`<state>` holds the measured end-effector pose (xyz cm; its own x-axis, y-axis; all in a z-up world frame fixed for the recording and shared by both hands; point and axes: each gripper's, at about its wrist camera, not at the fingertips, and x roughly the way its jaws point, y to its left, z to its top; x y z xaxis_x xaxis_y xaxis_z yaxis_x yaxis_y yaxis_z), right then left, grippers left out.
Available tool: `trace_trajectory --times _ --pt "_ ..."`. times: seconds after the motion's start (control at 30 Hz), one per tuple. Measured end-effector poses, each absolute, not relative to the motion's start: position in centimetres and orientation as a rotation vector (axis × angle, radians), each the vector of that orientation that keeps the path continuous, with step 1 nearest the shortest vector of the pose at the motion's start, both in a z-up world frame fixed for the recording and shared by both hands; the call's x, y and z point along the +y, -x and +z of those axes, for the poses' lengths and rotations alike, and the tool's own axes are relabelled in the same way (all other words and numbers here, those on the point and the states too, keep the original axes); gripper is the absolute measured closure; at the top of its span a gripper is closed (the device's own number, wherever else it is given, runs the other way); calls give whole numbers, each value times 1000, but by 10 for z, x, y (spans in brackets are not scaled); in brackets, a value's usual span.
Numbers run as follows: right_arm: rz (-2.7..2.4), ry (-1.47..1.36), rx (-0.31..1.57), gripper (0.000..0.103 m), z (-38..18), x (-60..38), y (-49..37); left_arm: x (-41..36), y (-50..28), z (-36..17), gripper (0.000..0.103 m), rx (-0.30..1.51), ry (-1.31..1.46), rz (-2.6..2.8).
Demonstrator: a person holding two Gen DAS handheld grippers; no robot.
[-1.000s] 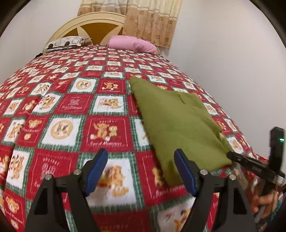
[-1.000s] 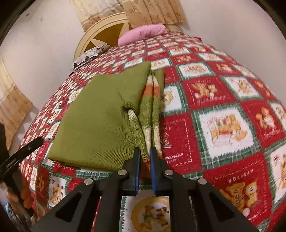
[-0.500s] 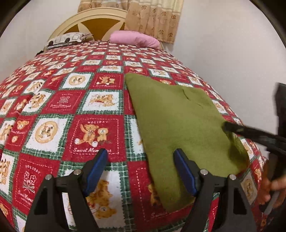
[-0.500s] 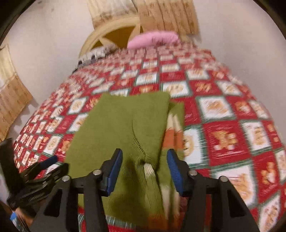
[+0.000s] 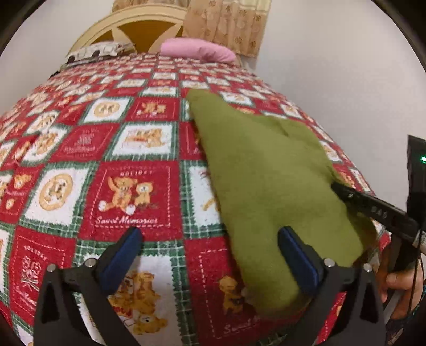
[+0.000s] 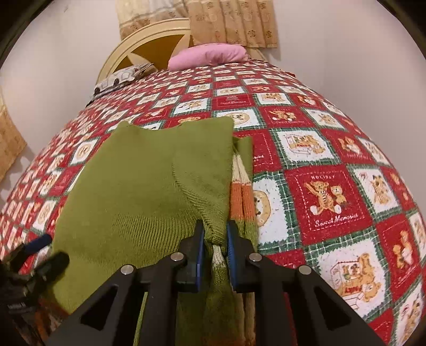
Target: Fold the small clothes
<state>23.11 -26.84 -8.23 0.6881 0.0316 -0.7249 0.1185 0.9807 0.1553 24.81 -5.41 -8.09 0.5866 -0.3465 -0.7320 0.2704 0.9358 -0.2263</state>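
We see the right gripper (image 6: 215,238) fingers just closing, pinching the green knit sweater (image 6: 149,191) — left gripper (image 5: 210,248) fingers just opening wide, empty — on the red teddy-bear patchwork bedspread (image 5: 133,170).

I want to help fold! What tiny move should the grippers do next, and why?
Probably bring the open left gripper onto the green sweater's near edge. The right gripper has just closed its jaws on the striped sleeve side, while the left's jaws have just widened and hold nothing.

The sweater (image 6: 149,186) lies flat on the bed (image 6: 332,149), close to its near edge. Two pillows (image 6: 210,54) sit at the far end — against the headboard (image 6: 149,42). Curtains (image 6: 234,21) hang behind the headboard.
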Motion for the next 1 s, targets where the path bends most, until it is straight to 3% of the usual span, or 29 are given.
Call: trace_trajectory --times 0.2,0.23,0.3,0.57,0.8,1.0 --pt "-44 -150 834 86 -75 -263 -219 -53 -244 -82 0 874 99 -357" --pt "-51 -158 838 84 -72 -265 -214 -53 -244 -82 0 874 98 -355" --pt "-84 -175 850 69 -69 -268 -205 -52 -244 -82 0 876 103 -354" --pt "-103 -80 711 70 -39 -226 -164 -52 -242 -81 0 867 96 -327" --pt "-114 -47 798 70 -86 -221 -180 -50 -237 -81 0 861 73 -301" --pt "-123 -30 779 69 -84 -218 -175 -51 -239 -80 0 859 60 -290"
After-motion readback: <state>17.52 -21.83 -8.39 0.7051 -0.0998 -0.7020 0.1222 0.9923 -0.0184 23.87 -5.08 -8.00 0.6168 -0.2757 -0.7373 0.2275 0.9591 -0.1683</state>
